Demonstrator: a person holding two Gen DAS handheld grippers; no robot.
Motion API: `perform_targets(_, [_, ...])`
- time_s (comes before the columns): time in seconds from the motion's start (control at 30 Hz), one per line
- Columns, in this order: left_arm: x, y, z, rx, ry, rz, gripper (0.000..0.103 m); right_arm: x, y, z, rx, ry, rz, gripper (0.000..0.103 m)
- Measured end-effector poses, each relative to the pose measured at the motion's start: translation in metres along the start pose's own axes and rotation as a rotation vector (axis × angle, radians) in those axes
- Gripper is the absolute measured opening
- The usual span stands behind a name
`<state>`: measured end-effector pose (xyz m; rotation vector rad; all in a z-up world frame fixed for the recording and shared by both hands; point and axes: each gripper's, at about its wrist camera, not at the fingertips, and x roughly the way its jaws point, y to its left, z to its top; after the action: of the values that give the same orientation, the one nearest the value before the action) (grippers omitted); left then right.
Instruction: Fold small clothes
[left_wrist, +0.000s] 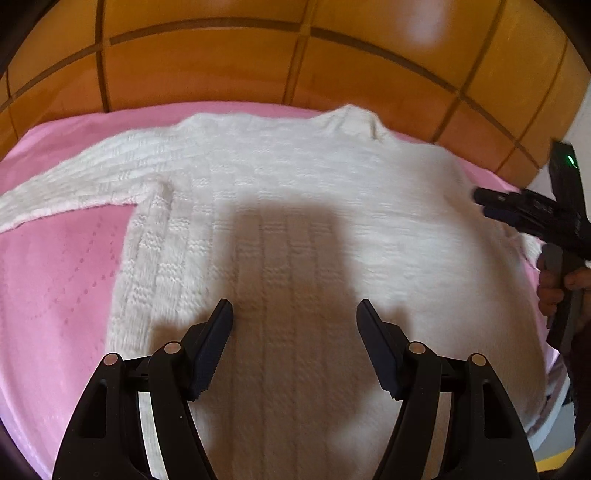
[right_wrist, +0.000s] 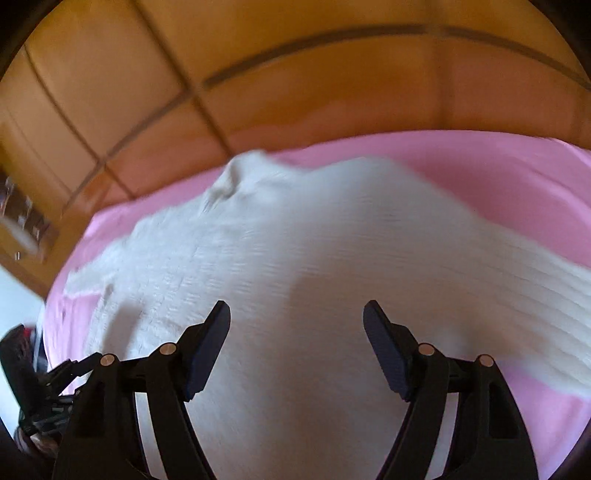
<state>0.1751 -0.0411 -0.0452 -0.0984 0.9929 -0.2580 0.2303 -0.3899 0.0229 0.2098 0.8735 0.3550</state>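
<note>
Atop pink bed cover (left_wrist: 55, 280), white knit sweater (left_wrist: 295, 206) spread flat for folding; left hand-held gripper (left_wrist: 294, 325) and right hand-held gripper (right_wrist: 296, 328) hovering above, jaws apart, nothing grasped.

Pink bedcover (left_wrist: 55, 295) lies spread — panelled wooden headboard (left_wrist: 207, 62) behind it.

Black gripper (left_wrist: 294, 306) frames w/ dark-blue ribbed pads (left_wrist: 212, 347), brass pins.

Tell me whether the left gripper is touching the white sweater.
Cannot tell. The left wrist view shows the left gripper open over the white sweater, casting a shadow on it, but neither view shows a gap or contact plainly.
</note>
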Motion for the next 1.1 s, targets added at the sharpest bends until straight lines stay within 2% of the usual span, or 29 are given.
perform_targets(0.07, [0.007, 0.002, 0.004, -0.003, -0.006, 0.006, 0.068, 0.034, 0.006, 0.018, -0.011, 0.032, -0.015, 0.074])
perform_targets(0.13, [0.015, 0.001, 0.010, 0.005, -0.021, 0.005, 0.077, 0.059, -0.004, 0.034, -0.006, 0.037, -0.081, 0.074])
perform_targets(0.27, [0.030, -0.001, 0.021, 0.001, -0.054, 0.022, 0.086, 0.083, -0.041, 0.072, 0.066, -0.023, -0.221, 0.073])
perform_targets(0.4, [0.048, -0.005, 0.034, 0.003, -0.066, 0.065, 0.098, 0.093, -0.068, 0.095, 0.111, -0.049, -0.321, 0.073])
perform_targets(0.47, [0.056, -0.004, 0.042, -0.005, -0.065, 0.084, 0.100, 0.094, -0.072, 0.102, 0.125, -0.051, -0.379, 0.074])
perform_targets(0.53, [0.061, 0.000, 0.045, -0.021, -0.062, 0.084, 0.100, 0.090, -0.072, 0.104, 0.135, -0.046, -0.391, 0.074])
perform_targets(0.6, [0.060, 0.001, 0.043, -0.026, -0.069, 0.076, 0.100, 0.075, -0.066, 0.097, 0.130, -0.069, -0.378, 0.081])
perform_targets(0.63, [0.061, 0.001, 0.043, -0.026, -0.069, 0.076, 0.100, 0.057, -0.063, 0.088, 0.130, -0.099, -0.375, 0.090])
perform_targets(0.67, [0.060, 0.001, 0.043, -0.024, -0.069, 0.077, 0.100, 0.045, -0.064, 0.081, 0.137, -0.120, -0.372, 0.094])
perform_targets(0.8, [0.059, 0.002, 0.041, -0.027, -0.075, 0.070, 0.100, -0.032, -0.092, 0.029, 0.253, -0.219, -0.278, 0.095])
perform_targets(0.83, [0.060, 0.001, 0.043, -0.026, -0.075, 0.071, 0.100, -0.057, -0.114, 0.009, 0.308, -0.242, -0.273, 0.095])
perform_targets(0.9, [0.060, 0.000, 0.042, -0.023, -0.077, 0.074, 0.100, -0.094, -0.141, -0.022, 0.411, -0.288, -0.295, 0.095])
perform_targets(0.93, [0.060, 0.000, 0.042, -0.024, -0.078, 0.073, 0.100, -0.121, -0.165, -0.047, 0.502, -0.323, -0.317, 0.095])
perform_targets(1.03, [0.059, 0.000, 0.042, -0.023, -0.078, 0.076, 0.100, -0.170, -0.215, -0.106, 0.699, -0.383, -0.375, 0.095])
perform_targets(1.1, [0.059, -0.001, 0.041, -0.021, -0.078, 0.079, 0.100, -0.194, -0.253, -0.147, 0.854, -0.410, -0.422, 0.091])
